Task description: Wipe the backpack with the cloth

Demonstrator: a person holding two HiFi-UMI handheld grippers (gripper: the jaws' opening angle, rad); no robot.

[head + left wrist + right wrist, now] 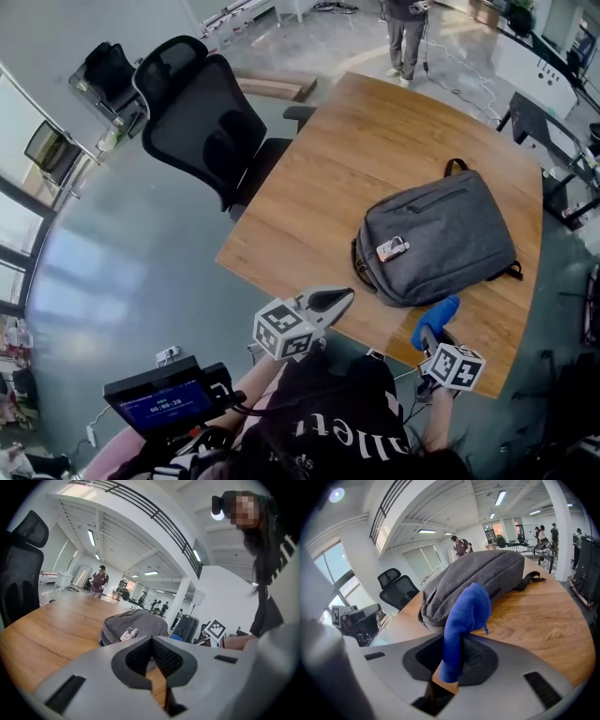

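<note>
A grey backpack (439,236) lies flat on the wooden table (309,206), with a small tag on its near side; the left gripper view shows the backpack (136,625) ahead and the right gripper view shows the backpack (478,576) close in front. My right gripper (433,339) is shut on a blue cloth (434,320), just short of the backpack's near edge. The cloth (461,620) sticks out from between the jaws. My left gripper (339,300) is shut and holds nothing, over the table's near edge, left of the backpack.
A black office chair (211,127) stands at the table's far left corner. A person (406,33) stands beyond the far end. A desk (548,103) with gear is at the right. A small screen (164,403) sits near my body.
</note>
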